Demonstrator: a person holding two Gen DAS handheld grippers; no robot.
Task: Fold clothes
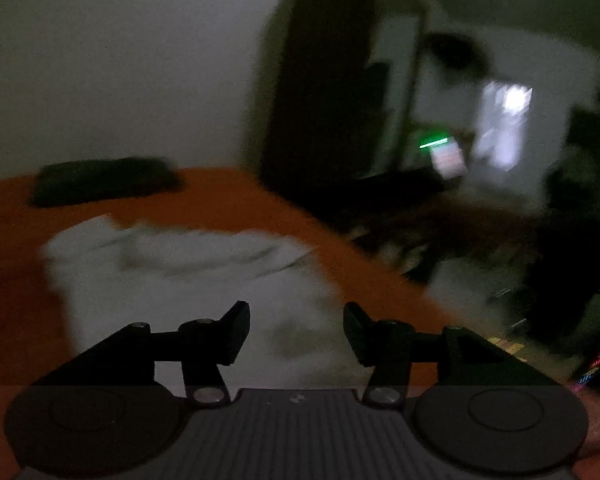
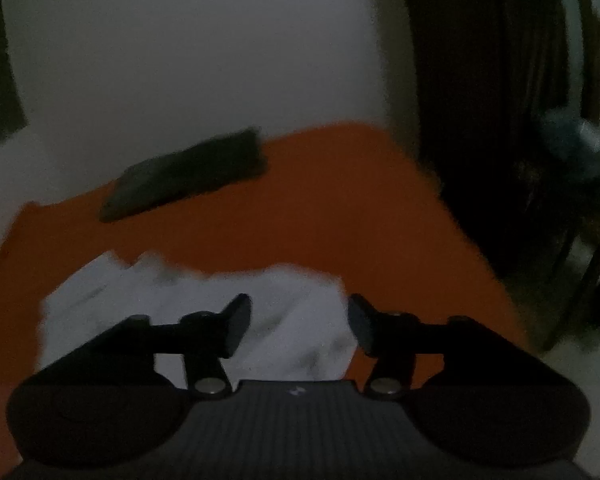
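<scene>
white garment [image 1: 188, 264]: rumpled on the orange surface [image 1: 228, 196], just beyond both tongs
left tongs [image 1: 296, 332]: apart, nothing pinched
right tongs [image 2: 298, 326]: apart too, empty
dark folded item [image 2: 188, 176]: far left

We find no legible text, number or brand in either view. The only mark is a small pale emblem on each ribbed gripper body [image 2: 296, 392], too blurred to read. The bright screen-like patch [image 1: 448, 158] near the green light shows no readable characters.
</scene>
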